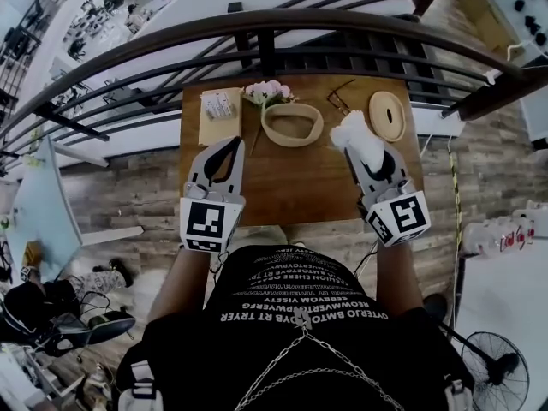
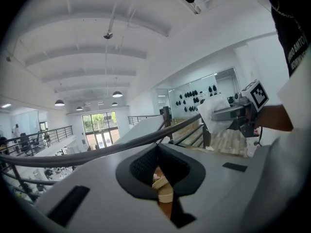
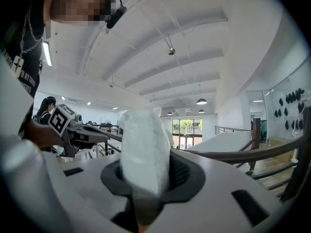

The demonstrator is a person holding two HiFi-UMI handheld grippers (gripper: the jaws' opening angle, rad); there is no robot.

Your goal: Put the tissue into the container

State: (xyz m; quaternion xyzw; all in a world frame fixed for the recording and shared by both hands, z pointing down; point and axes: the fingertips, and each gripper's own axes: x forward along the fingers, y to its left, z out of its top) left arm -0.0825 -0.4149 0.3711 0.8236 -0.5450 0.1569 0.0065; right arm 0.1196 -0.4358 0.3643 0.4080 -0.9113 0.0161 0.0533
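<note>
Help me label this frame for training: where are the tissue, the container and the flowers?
tissue (image 1: 353,134): head view, middle of the white wad.
container (image 1: 316,128): head view, right side of its oval rim.
flowers (image 1: 268,91): head view, the pink blooms.

A wooden table (image 1: 300,187) stands against a dark railing (image 1: 267,54). Along its far edge lie pink flowers (image 1: 267,92), glasses (image 1: 340,98) and a white packet (image 1: 217,105) on a tan pad (image 1: 208,132).

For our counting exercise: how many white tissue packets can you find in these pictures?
2. One tissue packet is clamped in the right gripper; a second packet lies at the back left of the table. Others may be hidden.
</note>
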